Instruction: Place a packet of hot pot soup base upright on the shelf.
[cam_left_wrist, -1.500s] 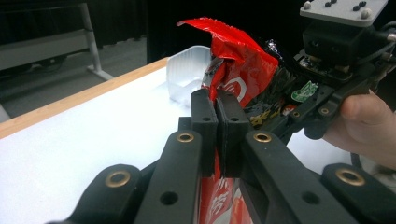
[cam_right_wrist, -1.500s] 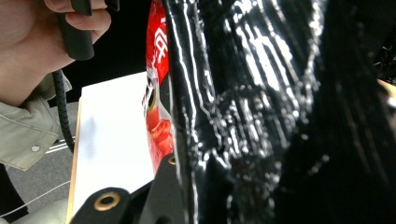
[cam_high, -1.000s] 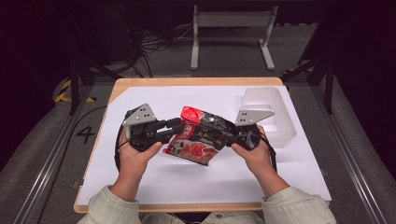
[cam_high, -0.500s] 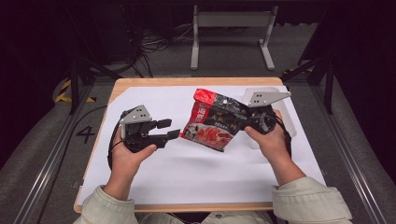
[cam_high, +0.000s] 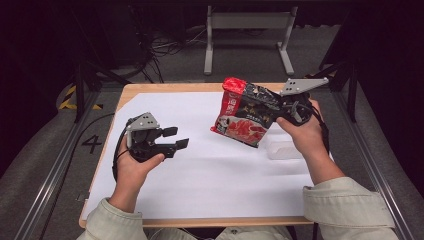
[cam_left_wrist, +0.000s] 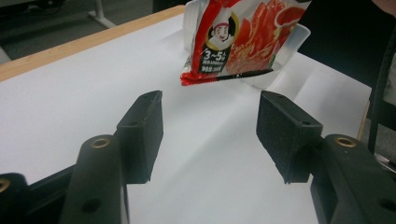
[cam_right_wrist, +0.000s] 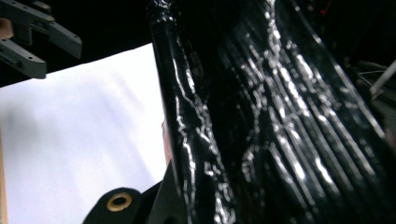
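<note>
A red and black noodle packet (cam_high: 244, 114) hangs tilted in the air over the right half of the white sheet (cam_high: 210, 170). My right gripper (cam_high: 278, 107) is shut on its black upper edge. In the right gripper view the glossy black packet (cam_right_wrist: 280, 116) sits close against the lens. My left gripper (cam_high: 176, 138) rests low at the left, apart from the packet, and its jaws have just been opening with nothing between them. In the left gripper view the left gripper (cam_left_wrist: 210, 123) is open, with the packet (cam_left_wrist: 243, 42) hanging ahead.
A clear plastic container (cam_high: 283, 149) stands on the sheet under the right hand, and the container (cam_left_wrist: 299, 37) sits behind the packet in the left gripper view. The wooden table edge (cam_high: 165, 88) runs along the back. Dark floor, cables and a metal stand lie beyond.
The left gripper has let go of the packet and opened. The right gripper has carried the packet up and to the right, away from the left gripper.
</note>
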